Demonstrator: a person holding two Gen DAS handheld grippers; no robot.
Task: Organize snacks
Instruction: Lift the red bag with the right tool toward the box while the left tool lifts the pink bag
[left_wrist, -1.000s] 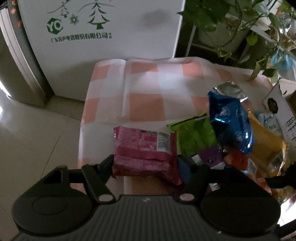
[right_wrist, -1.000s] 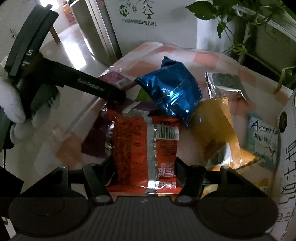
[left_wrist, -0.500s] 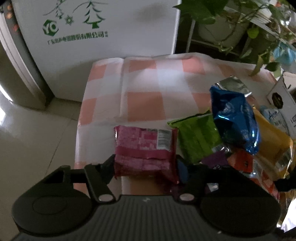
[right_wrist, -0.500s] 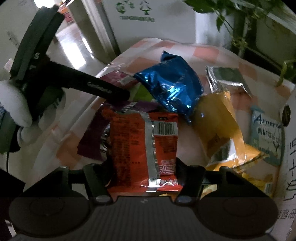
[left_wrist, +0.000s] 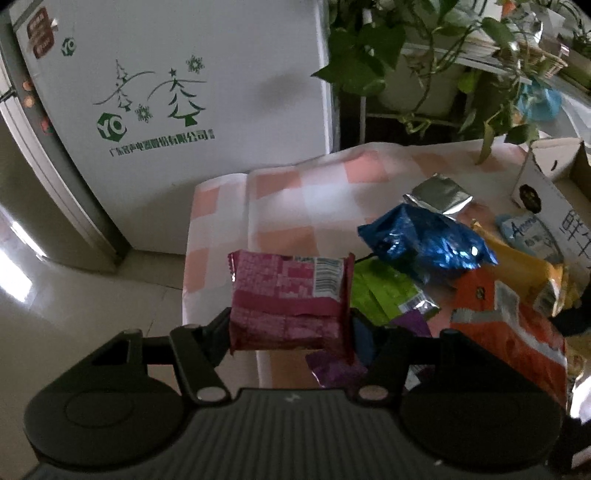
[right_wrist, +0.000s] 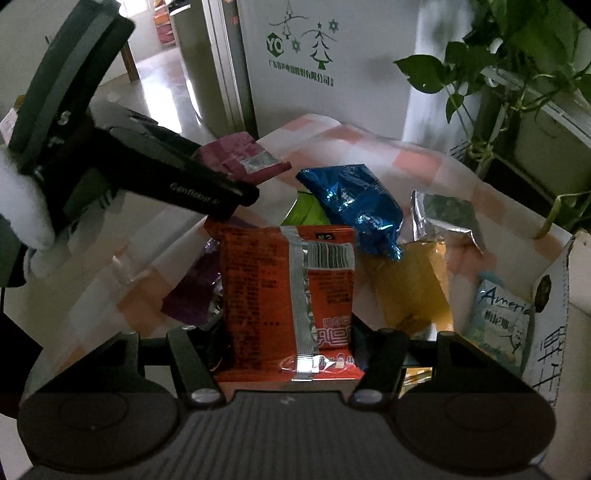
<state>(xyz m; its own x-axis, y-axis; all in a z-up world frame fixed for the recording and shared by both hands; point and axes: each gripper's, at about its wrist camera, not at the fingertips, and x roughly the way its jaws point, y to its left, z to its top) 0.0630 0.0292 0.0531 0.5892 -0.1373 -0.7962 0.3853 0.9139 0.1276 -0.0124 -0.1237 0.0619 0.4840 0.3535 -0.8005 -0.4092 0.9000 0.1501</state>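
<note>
Both grippers loaded with snacks

Left gripper (left_wrist: 290, 325) clamps the pink snack packet (left_wrist: 290, 299) left of the blue foil bag (left_wrist: 424, 243); right gripper (right_wrist: 288, 347) clamps the orange snack packet (right_wrist: 288, 295) just in front of it, above the checkered tablecloth (left_wrist: 314, 192).

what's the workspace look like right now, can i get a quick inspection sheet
surface: pink and white checked tablecloth, far half bare
job's things: pink snack pack in left gripper; orange snack pack in right gripper
clutter: blue foil bag, silver pouch, yellow bag, green pack, purple wrapper, pale blue pack, piled on the near right
grippers: both shut on their packs, held above the cloth
cables: nothing seen
surroundings: white cardboard box at right edge; white appliance with green tree print behind; potted vine
</note>
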